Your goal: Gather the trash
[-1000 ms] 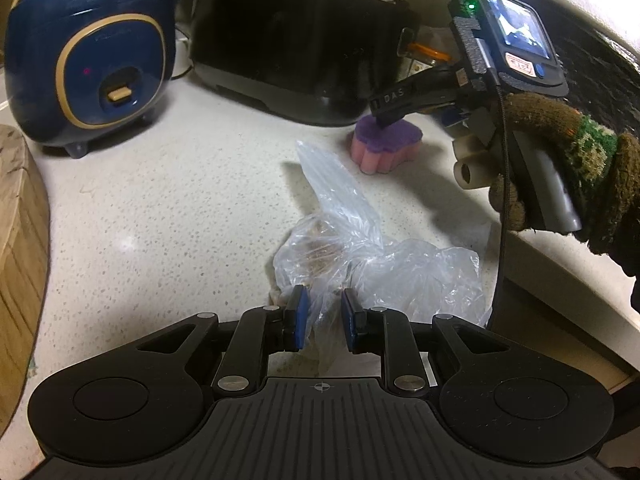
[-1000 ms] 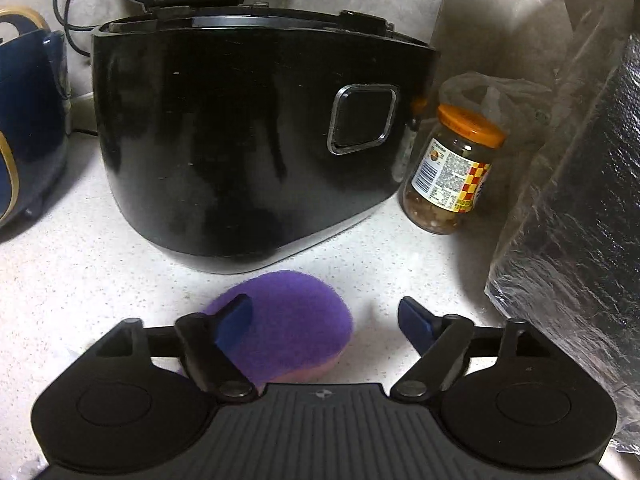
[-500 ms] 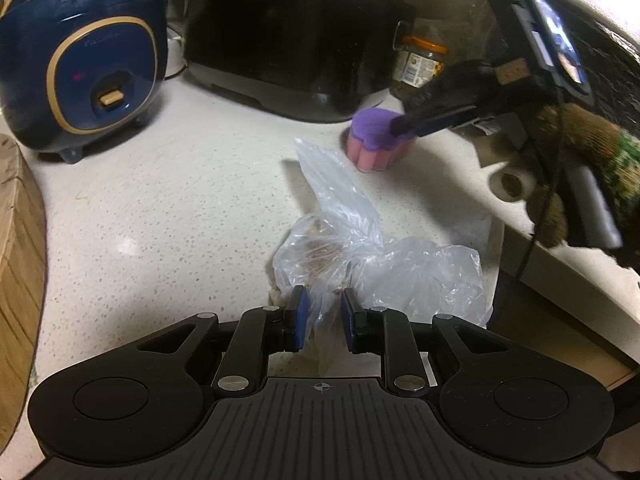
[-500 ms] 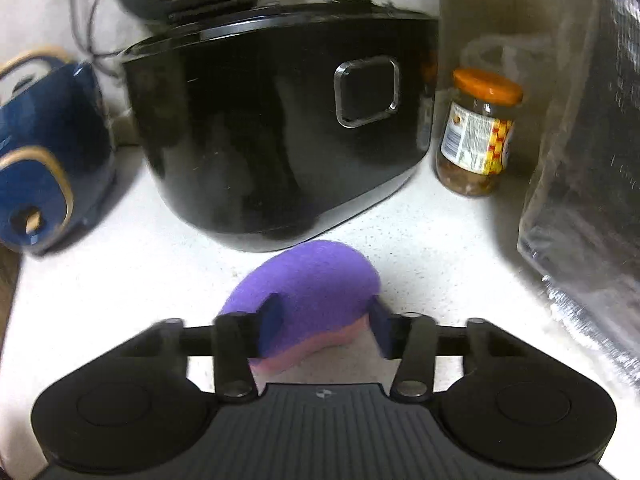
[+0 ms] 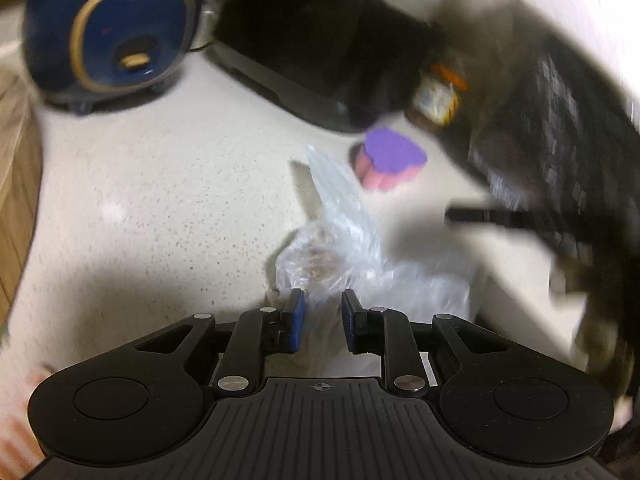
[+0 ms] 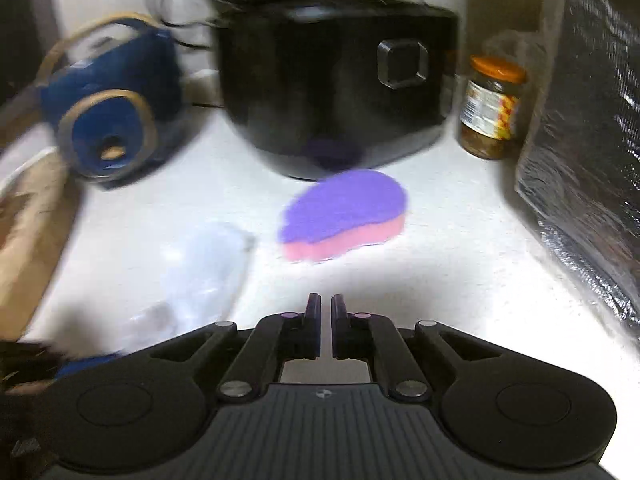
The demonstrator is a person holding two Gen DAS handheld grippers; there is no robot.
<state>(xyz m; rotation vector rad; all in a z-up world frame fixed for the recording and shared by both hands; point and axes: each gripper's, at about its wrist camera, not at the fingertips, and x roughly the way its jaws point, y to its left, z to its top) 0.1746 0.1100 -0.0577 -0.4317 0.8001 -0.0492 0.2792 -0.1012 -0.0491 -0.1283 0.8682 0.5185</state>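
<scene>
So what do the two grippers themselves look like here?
Both match: the left gripper and right gripper have a black ribbed body, two round side discs, black linkage arms with silver pivot pins, blue finger pads and a small crosshair mark at the centre.

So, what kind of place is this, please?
Most likely a home kitchen counter. On the speckled countertop stand a blue rice cooker and a black cooker, with a food jar and a purple-and-pink sponge beside them.

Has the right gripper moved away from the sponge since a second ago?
Yes. The right gripper, jaws now shut and empty, has pulled back from the sponge, which lies on the counter in front of the black cooker.
</scene>
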